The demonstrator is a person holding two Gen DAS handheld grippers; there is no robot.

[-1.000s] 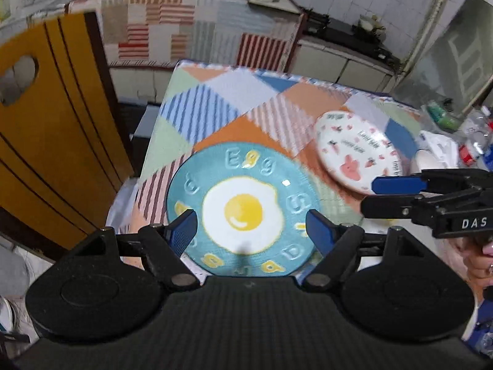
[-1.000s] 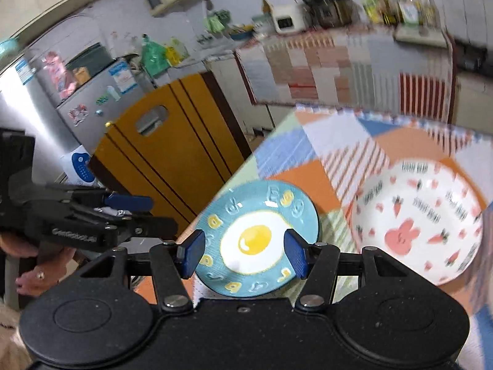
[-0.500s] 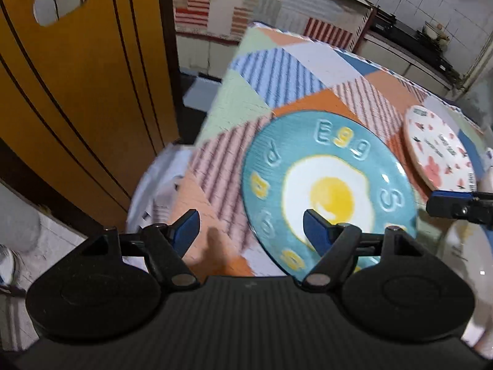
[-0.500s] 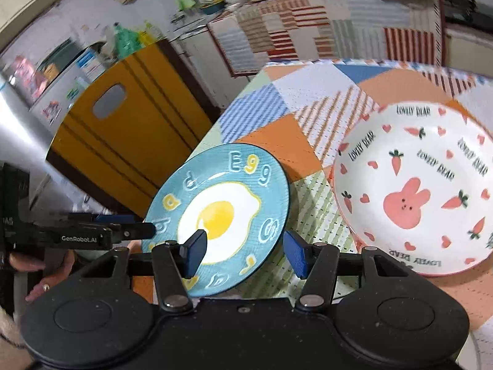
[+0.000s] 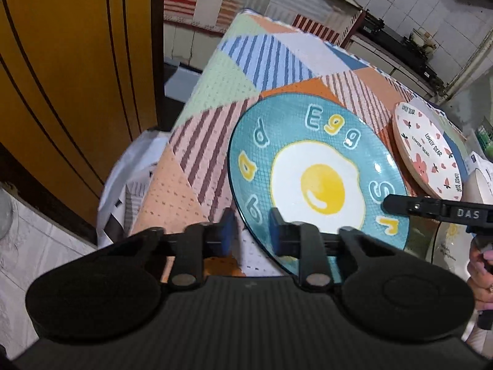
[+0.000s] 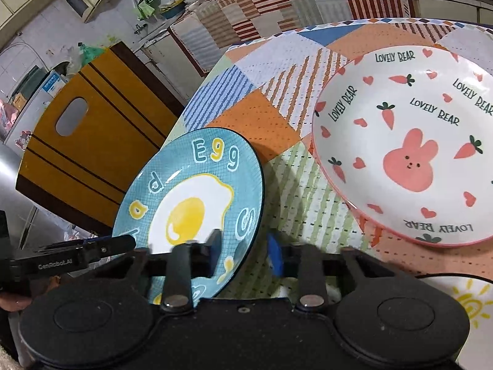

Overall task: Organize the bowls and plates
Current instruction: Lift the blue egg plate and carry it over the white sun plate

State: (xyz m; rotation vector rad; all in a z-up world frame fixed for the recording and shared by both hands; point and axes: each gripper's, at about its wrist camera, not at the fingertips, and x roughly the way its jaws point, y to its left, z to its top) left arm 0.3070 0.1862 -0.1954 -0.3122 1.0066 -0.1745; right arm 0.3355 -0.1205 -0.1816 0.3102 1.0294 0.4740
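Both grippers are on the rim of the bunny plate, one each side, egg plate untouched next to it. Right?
Wrong plate. Both wrist views show the left gripper and right gripper with jaws closing over opposite edges of the blue egg plate. The bunny plate is the one lying untouched beside it on the tablecloth.

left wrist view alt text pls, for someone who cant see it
The left gripper is closing its jaws on the near rim of a round teal ceramic plate painted with a fried egg, on a patchwork-patterned tablecloth. The right gripper reaches the plate's opposite rim, and a white rabbit-and-carrot plate lies beyond.
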